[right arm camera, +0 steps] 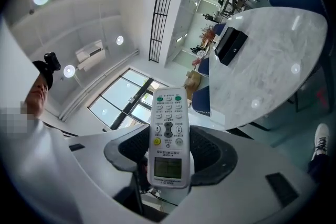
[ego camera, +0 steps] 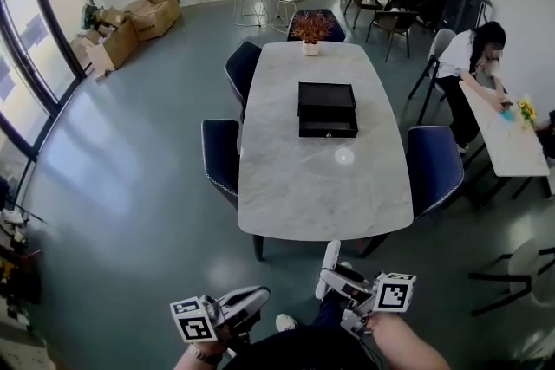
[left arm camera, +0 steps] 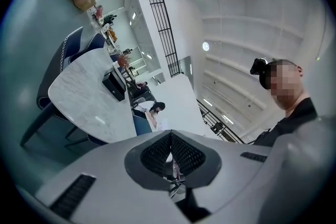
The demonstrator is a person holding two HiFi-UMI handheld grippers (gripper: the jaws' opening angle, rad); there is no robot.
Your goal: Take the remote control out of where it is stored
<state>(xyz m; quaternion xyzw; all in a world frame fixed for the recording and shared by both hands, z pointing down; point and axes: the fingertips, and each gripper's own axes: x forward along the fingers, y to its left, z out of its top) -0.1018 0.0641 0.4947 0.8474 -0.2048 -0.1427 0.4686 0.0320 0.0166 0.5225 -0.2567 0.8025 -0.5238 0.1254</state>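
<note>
A white remote control (right arm camera: 168, 136) with a small screen and coloured buttons stands upright between the jaws of my right gripper (right arm camera: 168, 153), which is shut on it. In the head view the remote (ego camera: 329, 259) pokes up from the right gripper (ego camera: 335, 278) below the table's near edge. My left gripper (ego camera: 252, 301) hangs beside it, and its ribbed pads (left arm camera: 185, 153) meet with nothing between them. A black drawer box (ego camera: 327, 109) sits shut in the middle of the marble table (ego camera: 321, 186), well away from both grippers.
Blue chairs (ego camera: 220, 156) stand round the table, and a potted plant (ego camera: 310, 30) is at its far end. A person (ego camera: 473, 56) leans over a side table at the right. Cardboard boxes (ego camera: 130, 26) lie at the far left.
</note>
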